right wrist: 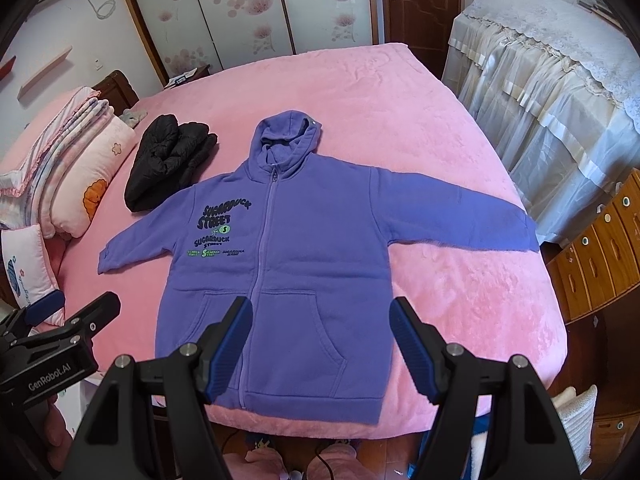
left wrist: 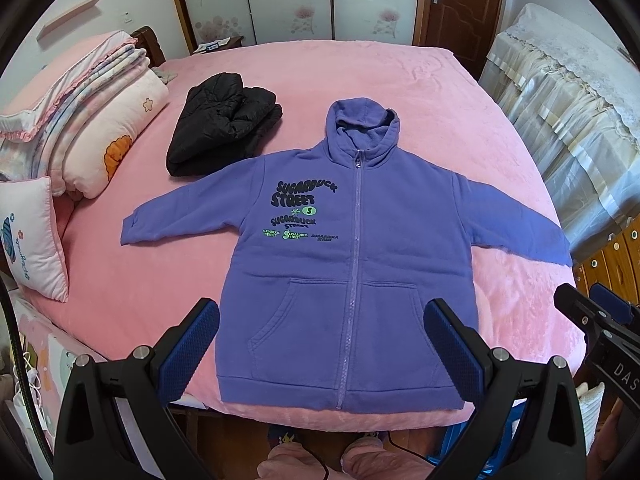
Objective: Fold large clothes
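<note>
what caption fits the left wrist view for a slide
Open left claw hovers over the hem of a purple hoodie spread flat, zipped, on a pink bed, beside a folded black jacket.

Bedroom, daylit, filled by a pink-covered bed (left wrist: 400, 80).
Backed by sliding wardrobe panels (left wrist: 288, 0) printed with pink blossoms, beside a brown wooden door (left wrist: 460, 4). Flanked on the right by lace-draped furniture (right wrist: 552, 92) and a wooden drawer chest (right wrist: 600, 248); stacked with folded quilts (left wrist: 92, 120) at the left.

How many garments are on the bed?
2: purple hoodie spread flat at the near edge of the bed; black jacket folded beyond its left sleeve. Others may be hidden.
</note>
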The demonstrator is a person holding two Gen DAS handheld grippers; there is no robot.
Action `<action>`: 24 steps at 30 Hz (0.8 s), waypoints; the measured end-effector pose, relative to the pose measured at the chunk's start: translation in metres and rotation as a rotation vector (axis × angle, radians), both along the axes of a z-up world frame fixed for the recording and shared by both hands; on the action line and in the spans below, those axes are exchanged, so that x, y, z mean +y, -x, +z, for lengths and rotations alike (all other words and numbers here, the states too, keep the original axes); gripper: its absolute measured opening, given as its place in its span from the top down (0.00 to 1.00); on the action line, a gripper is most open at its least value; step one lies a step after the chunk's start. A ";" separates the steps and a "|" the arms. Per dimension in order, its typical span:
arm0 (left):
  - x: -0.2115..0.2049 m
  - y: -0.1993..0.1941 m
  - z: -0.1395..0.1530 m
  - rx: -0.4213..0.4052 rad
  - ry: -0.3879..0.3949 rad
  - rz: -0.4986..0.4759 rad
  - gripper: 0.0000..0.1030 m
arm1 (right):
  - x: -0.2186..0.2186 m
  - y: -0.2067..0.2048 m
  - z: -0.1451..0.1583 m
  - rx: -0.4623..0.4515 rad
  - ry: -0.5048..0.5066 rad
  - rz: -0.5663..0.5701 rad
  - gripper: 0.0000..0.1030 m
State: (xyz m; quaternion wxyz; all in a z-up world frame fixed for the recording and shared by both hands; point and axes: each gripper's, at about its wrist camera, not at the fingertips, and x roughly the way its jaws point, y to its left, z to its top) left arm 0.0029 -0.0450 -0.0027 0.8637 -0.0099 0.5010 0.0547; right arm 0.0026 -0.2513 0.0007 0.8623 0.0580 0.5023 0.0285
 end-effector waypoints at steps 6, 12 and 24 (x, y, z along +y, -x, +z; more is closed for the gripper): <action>-0.004 0.000 0.002 0.003 0.002 0.010 0.01 | -0.006 -0.001 0.000 -0.008 -0.006 0.021 0.31; -0.010 0.004 0.002 0.006 0.000 0.021 0.01 | -0.010 0.000 -0.001 -0.012 -0.013 0.045 0.31; -0.016 0.015 0.005 0.011 -0.011 0.053 0.01 | -0.021 0.003 -0.002 -0.014 -0.044 0.060 0.31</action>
